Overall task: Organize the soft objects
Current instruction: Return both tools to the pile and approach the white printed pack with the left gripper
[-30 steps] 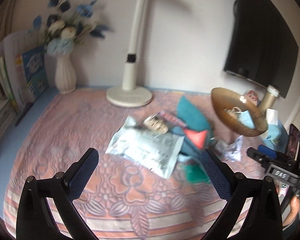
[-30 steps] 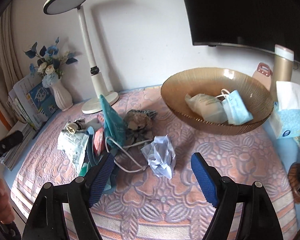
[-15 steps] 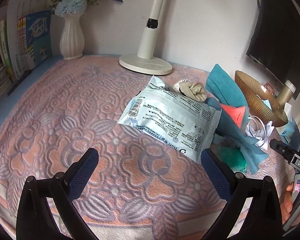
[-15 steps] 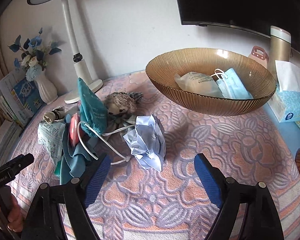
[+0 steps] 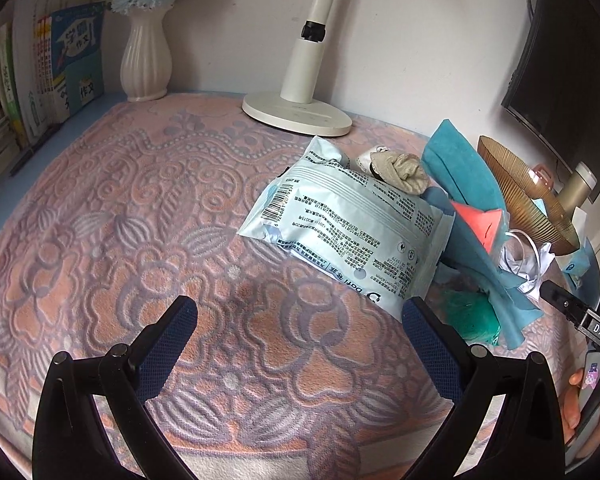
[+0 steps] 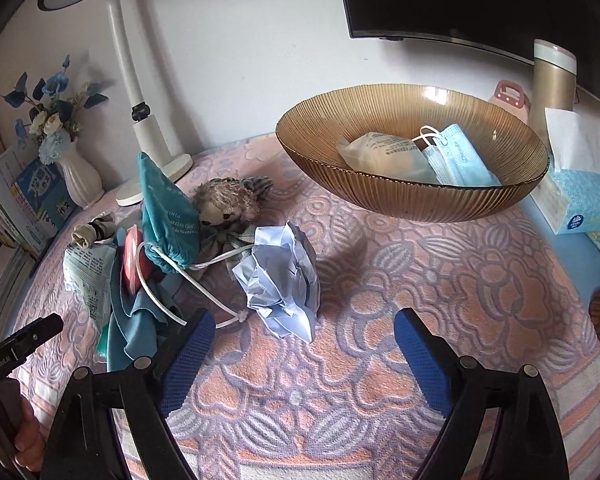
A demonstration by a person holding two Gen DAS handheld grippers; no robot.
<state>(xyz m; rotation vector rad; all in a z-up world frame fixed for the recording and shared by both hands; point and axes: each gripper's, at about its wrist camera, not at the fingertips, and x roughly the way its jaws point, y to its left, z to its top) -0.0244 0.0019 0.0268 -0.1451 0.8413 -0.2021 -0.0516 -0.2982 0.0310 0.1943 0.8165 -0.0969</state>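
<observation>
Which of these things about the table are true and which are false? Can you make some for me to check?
1. The brown bowl has a blue face mask in it. True.
2. The right gripper is squeezing the crumpled blue paper. False: it is open and holds nothing.
3. The little doll is inside the bowl. False: it lies on the cloth beside the teal pouch.
4. The left gripper is open, near the wipes packet. True.

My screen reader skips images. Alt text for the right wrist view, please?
The open right tool hovers over a crumpled pale-blue bag on a patterned cloth; behind it, an amber bowl holds a face mask.
</observation>
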